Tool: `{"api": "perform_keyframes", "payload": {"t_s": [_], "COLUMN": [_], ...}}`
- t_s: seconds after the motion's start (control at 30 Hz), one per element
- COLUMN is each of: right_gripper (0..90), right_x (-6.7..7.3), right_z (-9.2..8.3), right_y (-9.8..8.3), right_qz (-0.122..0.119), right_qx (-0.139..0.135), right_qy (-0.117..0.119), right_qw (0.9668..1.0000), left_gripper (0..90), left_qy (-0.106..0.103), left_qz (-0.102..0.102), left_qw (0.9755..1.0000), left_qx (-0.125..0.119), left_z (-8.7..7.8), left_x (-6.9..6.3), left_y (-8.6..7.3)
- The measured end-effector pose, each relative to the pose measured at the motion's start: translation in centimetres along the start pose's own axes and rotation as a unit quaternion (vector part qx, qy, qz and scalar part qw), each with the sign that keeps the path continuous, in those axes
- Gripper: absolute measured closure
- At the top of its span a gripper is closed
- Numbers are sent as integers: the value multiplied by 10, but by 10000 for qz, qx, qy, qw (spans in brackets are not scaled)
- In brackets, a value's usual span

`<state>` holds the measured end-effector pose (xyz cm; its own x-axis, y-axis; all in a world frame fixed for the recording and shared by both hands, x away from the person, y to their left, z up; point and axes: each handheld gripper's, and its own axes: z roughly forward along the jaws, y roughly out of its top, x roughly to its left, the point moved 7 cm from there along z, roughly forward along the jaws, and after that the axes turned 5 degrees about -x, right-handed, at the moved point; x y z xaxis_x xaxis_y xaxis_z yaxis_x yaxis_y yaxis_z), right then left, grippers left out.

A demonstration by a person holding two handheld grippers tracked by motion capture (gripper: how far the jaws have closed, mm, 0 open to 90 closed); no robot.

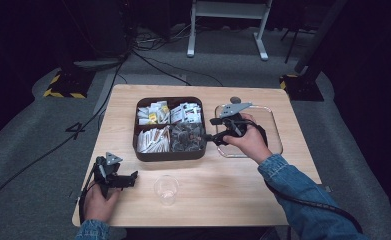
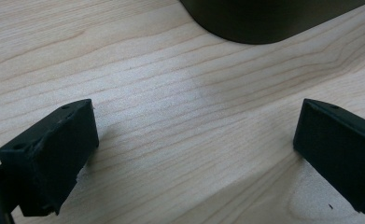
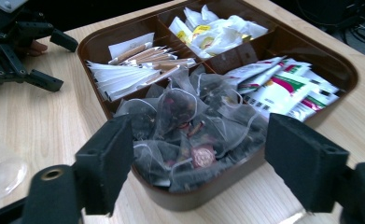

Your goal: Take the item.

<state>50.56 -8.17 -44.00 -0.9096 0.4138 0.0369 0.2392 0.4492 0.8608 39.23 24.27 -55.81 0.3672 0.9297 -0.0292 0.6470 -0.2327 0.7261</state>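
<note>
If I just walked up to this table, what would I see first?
Probably the brown tray in the middle of the table, split into four boxes full of packets. The right gripper points its open jaws at the box of see-through tea bags, nearest to it. Nearer the person stands an empty clear cup, and the left gripper rests open at the table's left front corner.

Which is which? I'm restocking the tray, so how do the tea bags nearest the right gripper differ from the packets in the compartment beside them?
The pyramid tea bags are see-through mesh showing dark leaves; the flat packets are opaque white paper. The tea bags lie heaped loosely, while the packets stand stacked on edge in a row. Both sit in the brown tray, in neighbouring compartments.
</note>
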Motion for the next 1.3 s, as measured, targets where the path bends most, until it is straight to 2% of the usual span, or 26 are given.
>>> {"api": "perform_keyframes", "payload": {"t_s": [0.1, 0.23, 0.4, 0.53, 0.63, 1.03, 1.13, 1.17, 1.2, 1.27, 1.3], "right_gripper": [281, 309, 352, 381, 407, 460, 496, 589, 589, 697, 697], "right_x": [3, 6, 7, 8, 13, 17, 19, 19, 19, 18, 18], "right_z": [15, 24, 37, 47, 59, 80, 86, 88, 88, 89, 89], "right_y": [2, 2, 1, -3, -6, -12, -16, -18, -18, -20, -20], "right_qz": [-87, -56, -143, 48, 7, -32, -60, -99, -99, -104, -104], "right_qx": [42, 57, 196, 285, 359, 602, 721, 807, 807, 875, 875], "right_qy": [77, 113, 168, 207, 297, 339, 288, 232, 232, 172, 172], "right_qw": [9999, 9999, 9996, 9994, 9989, 9976, 9970, 9964, 9964, 9960, 9960], "left_gripper": [4, 4, 4, 4, 4, 4, 4, 4, 4, 4, 4], "left_qy": [0, 4, 4, 4, 9, 10, 9, 9, 9, 10, 9], "left_qz": [3, 15, 13, 15, 21, 22, 22, 20, 20, 22, 21], "left_qw": [10000, 10000, 10000, 10000, 10000, 10000, 10000, 10000, 10000, 10000, 10000], "left_qx": [-12, -15, -16, -15, -17, -16, -16, -17, -17, -17, -17], "left_z": [1, 1, 1, 1, 1, 1, 1, 1, 1, 1, 1], "left_x": [0, 0, 0, 0, 1, 1, 1, 1, 1, 1, 1], "left_y": [1, 1, 1, 1, 1, 1, 1, 1, 1, 1, 1]}}
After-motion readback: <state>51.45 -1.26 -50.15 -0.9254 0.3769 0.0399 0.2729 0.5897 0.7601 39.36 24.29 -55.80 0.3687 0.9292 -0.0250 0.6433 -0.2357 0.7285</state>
